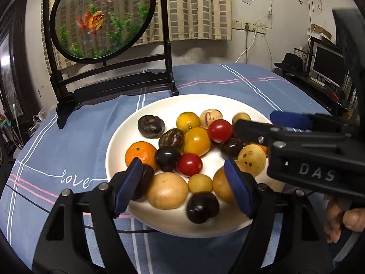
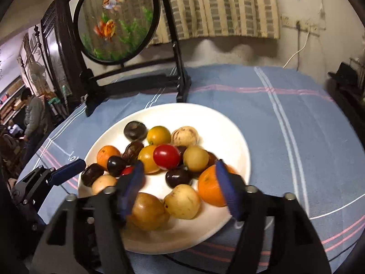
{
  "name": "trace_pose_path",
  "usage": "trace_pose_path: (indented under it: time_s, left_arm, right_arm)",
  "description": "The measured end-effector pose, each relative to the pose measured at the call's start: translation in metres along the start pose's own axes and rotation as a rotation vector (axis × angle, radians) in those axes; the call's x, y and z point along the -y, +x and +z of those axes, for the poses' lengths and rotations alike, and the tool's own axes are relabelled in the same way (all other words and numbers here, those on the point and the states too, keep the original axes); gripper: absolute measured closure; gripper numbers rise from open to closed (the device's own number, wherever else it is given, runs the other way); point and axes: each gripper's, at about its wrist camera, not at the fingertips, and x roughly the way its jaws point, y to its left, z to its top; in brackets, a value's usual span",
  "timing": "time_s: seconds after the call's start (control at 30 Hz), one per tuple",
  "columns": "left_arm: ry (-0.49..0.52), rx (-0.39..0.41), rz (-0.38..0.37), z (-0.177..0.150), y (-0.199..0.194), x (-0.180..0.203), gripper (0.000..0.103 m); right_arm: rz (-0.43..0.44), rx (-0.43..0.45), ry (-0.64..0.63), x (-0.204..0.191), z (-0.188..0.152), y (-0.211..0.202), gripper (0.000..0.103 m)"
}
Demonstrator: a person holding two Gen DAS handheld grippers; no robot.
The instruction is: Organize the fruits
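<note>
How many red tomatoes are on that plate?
2. One red tomato lies toward the far middle of the plate, beside a yellow fruit. The other sits nearer, at the centre. More could be hidden under the pile or the tongs.

Counter w/ blue striped cloth. Behind it: round goldfish screen on black stand, checked curtain over window, worn plaster wall w/ sockets & white cable. Dark cabinet at left, monitor at right.
</note>
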Motion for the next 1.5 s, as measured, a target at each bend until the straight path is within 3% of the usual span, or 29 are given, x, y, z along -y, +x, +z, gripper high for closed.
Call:
trace_pose_path:
  time_s: [0.23, 0.53, 0.67, 0.7, 0.73, 0.77, 0.97, 1.17, 1.27, 1.37, 1.5]
  left_arm:
    - [0.01, 0.045, 0.019, -0.003, -0.019, -0.001, 0.017]
    - [-0.045, 0.111, 0.025, -0.025, -0.08, -0.01, 0.009]
    - [-0.042, 0.133, 0.066, -0.043, -0.111, -0.01, 0.002]
    - [-0.037, 0.128, 0.072, -0.05, -0.117, -0.009, 0.002]
    - [-0.032, 0.117, 0.07, -0.056, -0.121, -0.009, 0.002]
    - [-0.027, 0.105, 0.063, -0.062, -0.124, -0.009, 0.002]
    - [-0.006, 0.052, 0.103, -0.086, -0.138, -0.004, 0.002]
    - [-0.019, 0.09, 0.107, -0.087, -0.15, -0.006, 0.002]
    - [-0.028, 0.075, 0.101, -0.085, -0.146, -0.01, 0.002]
    - [-0.064, 0.033, 0.07, -0.079, -0.138, -0.02, 0.002]
    - [-0.071, 0.05, 0.067, -0.07, -0.134, -0.027, 0.002]
  right_arm:
    - [0.02, 0.049, 0.04, -0.001, -0.002, -0.031, 0.036]
    - [0.078, 0.153, 0.103, -0.01, -0.029, -0.102, 0.035]
    - [0.08, 0.181, 0.115, -0.021, -0.054, -0.131, 0.02]
    - [0.066, 0.188, 0.11, -0.025, -0.061, -0.137, 0.007]
    - [0.037, 0.201, 0.097, -0.031, -0.071, -0.145, 0.001]
    - [0.013, 0.213, 0.083, -0.036, -0.08, -0.15, 0.001]
    - [-0.105, 0.075, 0.045, -0.051, -0.111, -0.138, 0.001]
    - [-0.054, 0.018, 0.161, -0.033, -0.116, -0.132, 0.001]
    - [-0.099, -0.006, 0.203, -0.024, -0.118, -0.131, 0.001]
    - [-0.134, -0.077, 0.189, -0.024, -0.121, -0.118, 0.001]
    - [-0.149, -0.108, 0.098, -0.044, -0.126, -0.107, 0.001]
